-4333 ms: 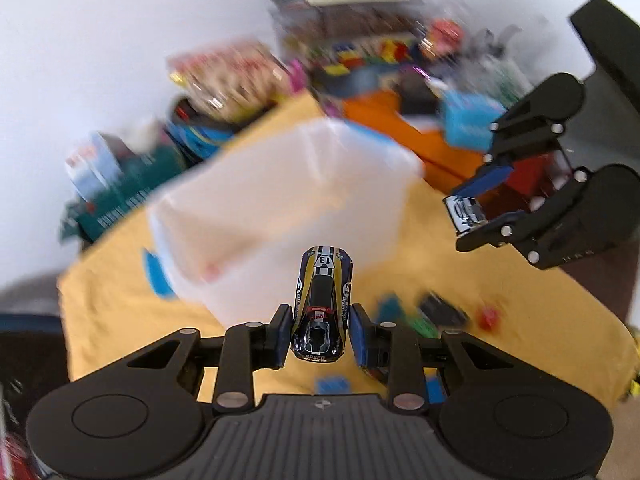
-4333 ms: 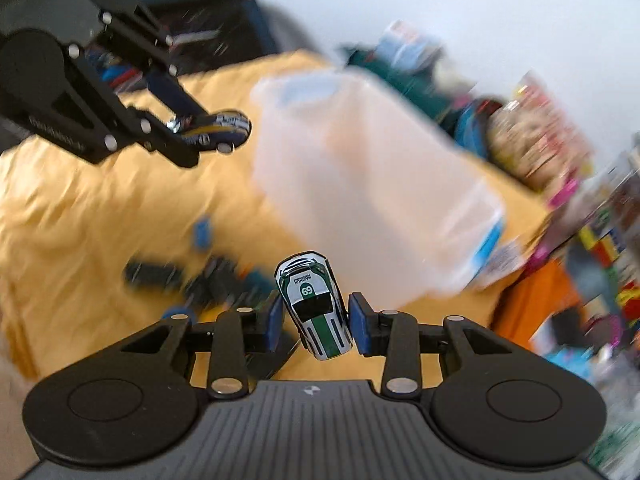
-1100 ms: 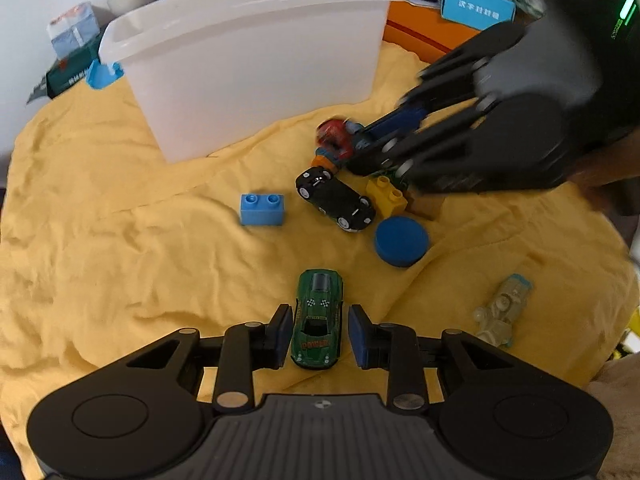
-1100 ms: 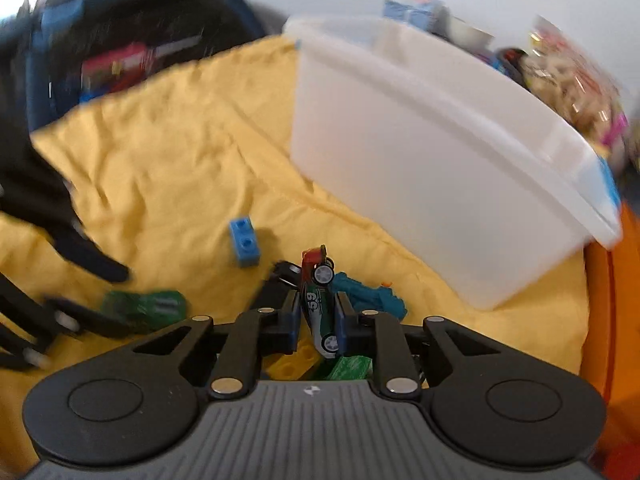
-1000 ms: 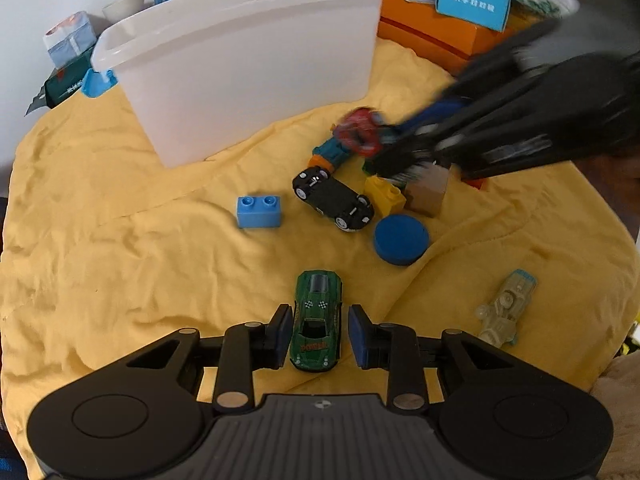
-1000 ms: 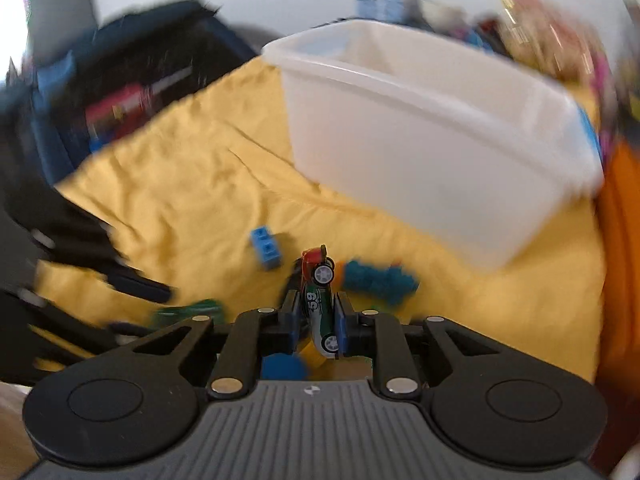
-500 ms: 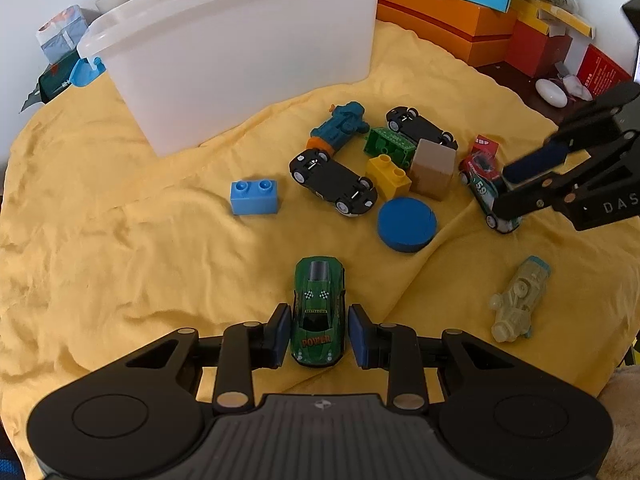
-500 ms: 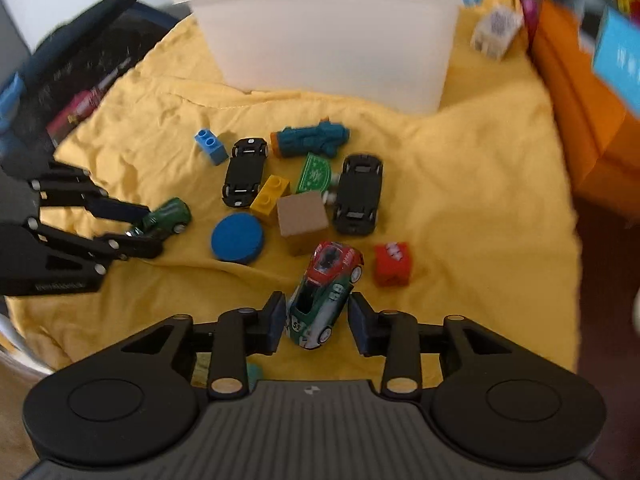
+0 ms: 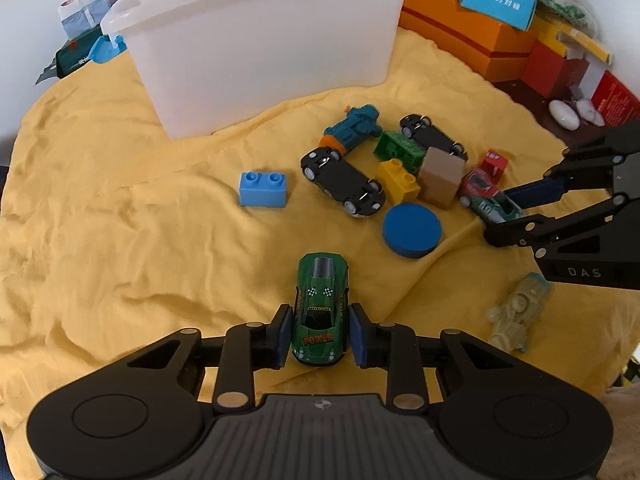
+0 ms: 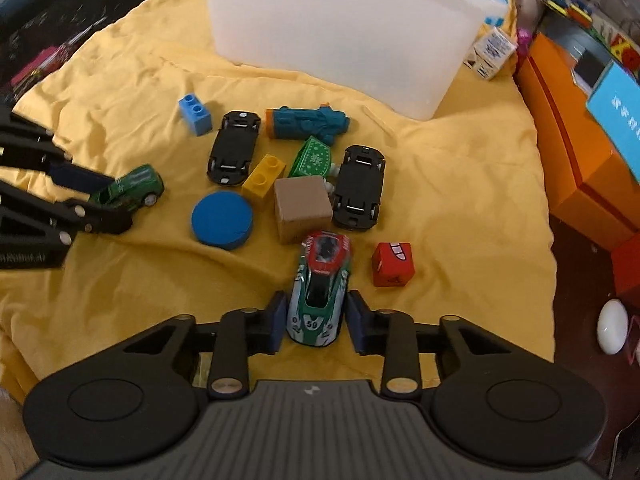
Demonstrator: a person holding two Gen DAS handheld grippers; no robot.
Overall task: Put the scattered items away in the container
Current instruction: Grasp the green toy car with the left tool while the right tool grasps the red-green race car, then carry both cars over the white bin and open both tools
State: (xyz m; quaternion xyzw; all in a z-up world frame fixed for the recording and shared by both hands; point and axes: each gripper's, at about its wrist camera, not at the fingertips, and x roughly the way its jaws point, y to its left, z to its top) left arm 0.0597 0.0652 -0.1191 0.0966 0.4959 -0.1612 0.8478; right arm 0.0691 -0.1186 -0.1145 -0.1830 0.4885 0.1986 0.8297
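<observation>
Yellow cloth (image 9: 120, 240), rumpled, covers the whole work surface. A white wall stands behind it and clutter lines its far edge.

- Far left: small cartons and a blue clip, beside the corner of the white container (image 9: 260, 52). The tub stands upright at the back of the cloth, well apart from the toys. Whether anything lies inside cannot be told.
- Left half of the cloth: bare and creased, with open room for moving. One blue brick (image 9: 263, 189) lies alone.
- Near centre: the left gripper (image 9: 320, 332), its pads clenched on the flanks of the green car (image 9: 320, 300), which rests on the cloth.
- Centre right: a tight cluster of a teal toy (image 9: 352, 128), two upturned black cars (image 9: 344, 184), a yellow brick (image 9: 398, 180), a brown cube (image 9: 440, 178) and a blue disc (image 9: 412, 230).
- Right of the cluster: the right gripper (image 10: 316, 320). Its jaws have just been closing and now grasp the red-and-green racing car (image 10: 320, 288), wheels on the cloth, with a red cube (image 10: 392, 265) just beside it.
- Near right edge: a clear toy (image 9: 516, 316), lying alone.
- Far right: orange boxes (image 9: 460, 36) hem in that edge of the cloth.
</observation>
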